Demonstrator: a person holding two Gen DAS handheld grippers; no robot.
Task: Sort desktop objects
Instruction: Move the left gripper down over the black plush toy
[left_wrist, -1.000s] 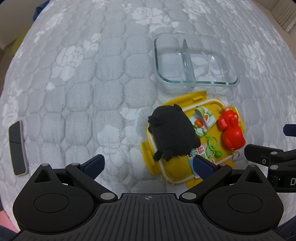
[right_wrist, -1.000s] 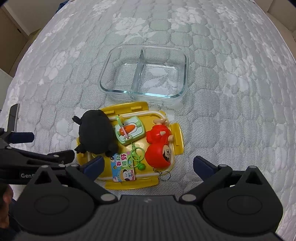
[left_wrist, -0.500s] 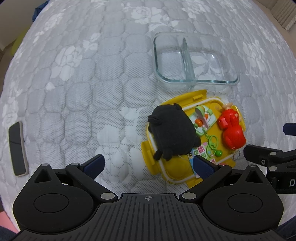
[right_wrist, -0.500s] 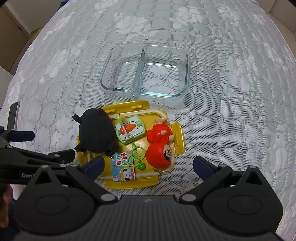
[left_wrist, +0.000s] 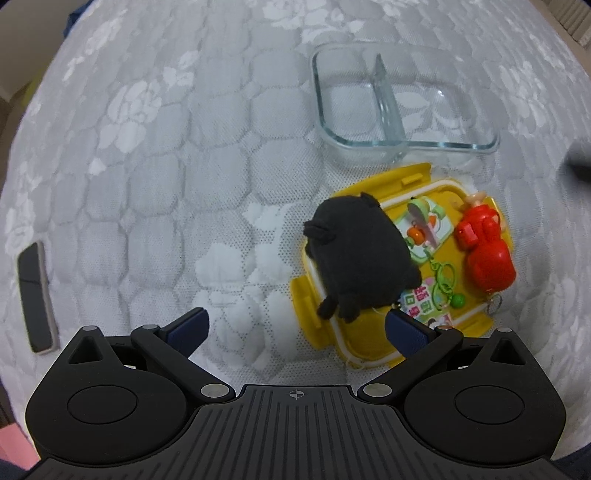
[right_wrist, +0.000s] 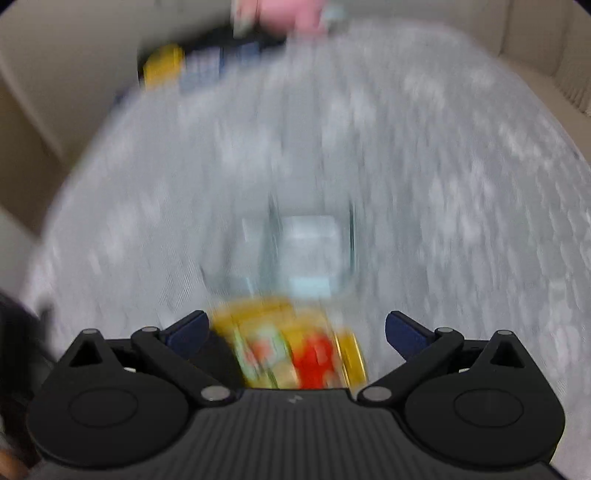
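A yellow lid (left_wrist: 312, 310) lies on the quilted cover and holds a black plush toy (left_wrist: 360, 258), a green carrot charm (left_wrist: 424, 232), a red figure keychain (left_wrist: 485, 254) and a small printed card (left_wrist: 424, 302). Beyond it stands a clear glass two-compartment dish (left_wrist: 402, 107) with nothing inside. My left gripper (left_wrist: 295, 328) is open, near side of the lid, holding nothing. The right wrist view is heavily blurred: my right gripper (right_wrist: 295, 328) is open, with the yellow lid (right_wrist: 347, 347) and red figure (right_wrist: 314, 358) low between its fingers and the glass dish (right_wrist: 306, 251) ahead.
A dark flat remote-like bar (left_wrist: 35, 295) lies at the left edge of the cover. A blurred dark shape (left_wrist: 578, 162) enters at the right edge. Blurred yellow and pink items (right_wrist: 236, 44) sit past the far edge in the right wrist view.
The right gripper has swung fast, tilting upward so the lid drops low in its view and the picture smears. It has left the left view's lower right. The left gripper hardly moved.
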